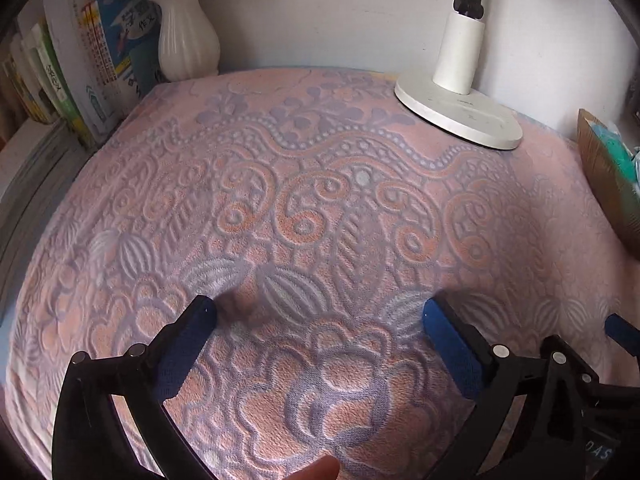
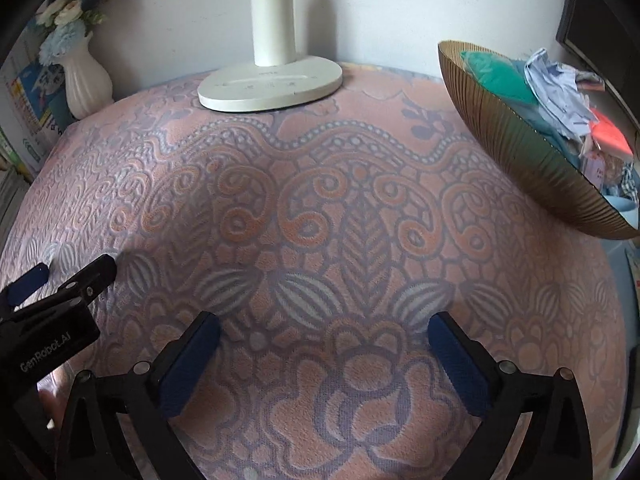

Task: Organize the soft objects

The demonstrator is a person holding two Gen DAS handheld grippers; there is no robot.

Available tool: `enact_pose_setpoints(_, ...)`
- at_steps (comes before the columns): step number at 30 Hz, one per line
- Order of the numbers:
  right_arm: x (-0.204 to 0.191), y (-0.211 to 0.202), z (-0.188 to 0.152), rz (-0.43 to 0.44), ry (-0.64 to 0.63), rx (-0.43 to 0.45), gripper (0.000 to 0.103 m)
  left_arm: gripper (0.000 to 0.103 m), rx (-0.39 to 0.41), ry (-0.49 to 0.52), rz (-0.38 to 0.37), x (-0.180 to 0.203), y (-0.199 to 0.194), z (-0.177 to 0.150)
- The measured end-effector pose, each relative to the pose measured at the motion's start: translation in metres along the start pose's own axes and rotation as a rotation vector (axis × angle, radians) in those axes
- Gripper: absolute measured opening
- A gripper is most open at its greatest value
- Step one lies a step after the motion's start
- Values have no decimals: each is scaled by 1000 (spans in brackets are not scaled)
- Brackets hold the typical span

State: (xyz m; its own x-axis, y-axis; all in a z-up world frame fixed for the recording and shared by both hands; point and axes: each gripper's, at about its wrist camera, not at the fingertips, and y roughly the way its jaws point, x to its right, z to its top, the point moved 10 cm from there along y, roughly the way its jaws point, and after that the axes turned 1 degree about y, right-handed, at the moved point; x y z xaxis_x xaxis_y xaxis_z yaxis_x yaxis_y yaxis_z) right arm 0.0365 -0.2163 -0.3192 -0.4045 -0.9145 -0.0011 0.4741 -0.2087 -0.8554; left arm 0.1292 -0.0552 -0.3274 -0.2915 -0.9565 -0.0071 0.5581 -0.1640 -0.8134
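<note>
Both our left tongs and right tongs gape empty over the towel-covered tabletop; we should approach the far-right gold bowl of cloths from above.

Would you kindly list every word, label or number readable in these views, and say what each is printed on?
"GenRobot.AI": on the left gripper body, right wrist view.
"作文": on the blue book cover beside the vase.
Lamp base marking: too small to read.
Other book spines: blurred.
</note>
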Motion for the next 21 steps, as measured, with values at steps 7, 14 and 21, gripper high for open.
enact_pose_setpoints(7,0,1,1,12,-3,38,103,103,1,-2,-1,0,-1,-2)
enact_pose_setpoints(14,1,1,1,13,-3,40,103,103,-5,-3,-6,-4,2,0)
enact_pose_setpoints(21,1,1,1,12,-3,40,103,103,-1,-7,-16,-4,1,-1)
